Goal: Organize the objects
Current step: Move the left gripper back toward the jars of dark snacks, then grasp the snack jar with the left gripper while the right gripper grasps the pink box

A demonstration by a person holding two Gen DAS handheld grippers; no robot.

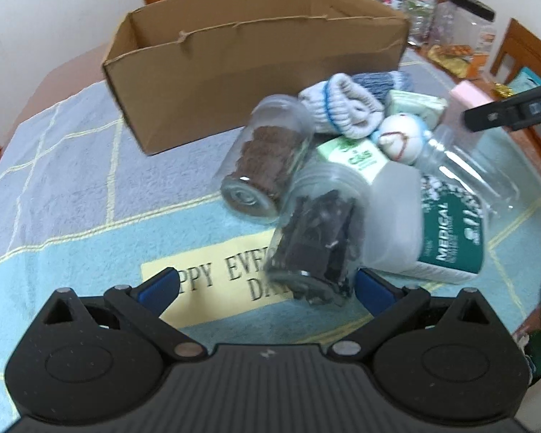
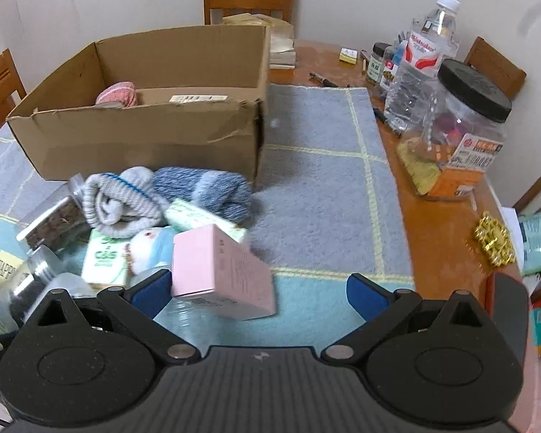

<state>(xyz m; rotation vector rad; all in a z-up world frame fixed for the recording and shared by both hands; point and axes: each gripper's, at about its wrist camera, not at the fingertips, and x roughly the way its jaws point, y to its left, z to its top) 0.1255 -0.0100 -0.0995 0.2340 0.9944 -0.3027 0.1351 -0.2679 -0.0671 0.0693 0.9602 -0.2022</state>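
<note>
An open cardboard box (image 1: 234, 68) stands at the back of the mat; in the right wrist view the box (image 2: 144, 137) holds a pink sock roll (image 2: 117, 95). In front lies a pile: a jar of dark pieces (image 1: 317, 241), a jar of brown pieces (image 1: 267, 166), rolled socks (image 1: 346, 108), a small doll (image 1: 400, 139), green packets (image 1: 357, 157), a medical mask pack (image 1: 447, 241) and a pink box (image 2: 223, 274). My left gripper (image 1: 267, 288) is open, the dark jar between its fingers. My right gripper (image 2: 259, 294) is open around the pink box.
A blue and grey checked mat (image 2: 317, 180) covers the wooden table (image 2: 447, 223). At the right stand a black-lidded plastic jar (image 2: 454, 130), a water bottle (image 2: 422, 61) and small clutter. Wooden chairs (image 2: 249, 0) surround the table.
</note>
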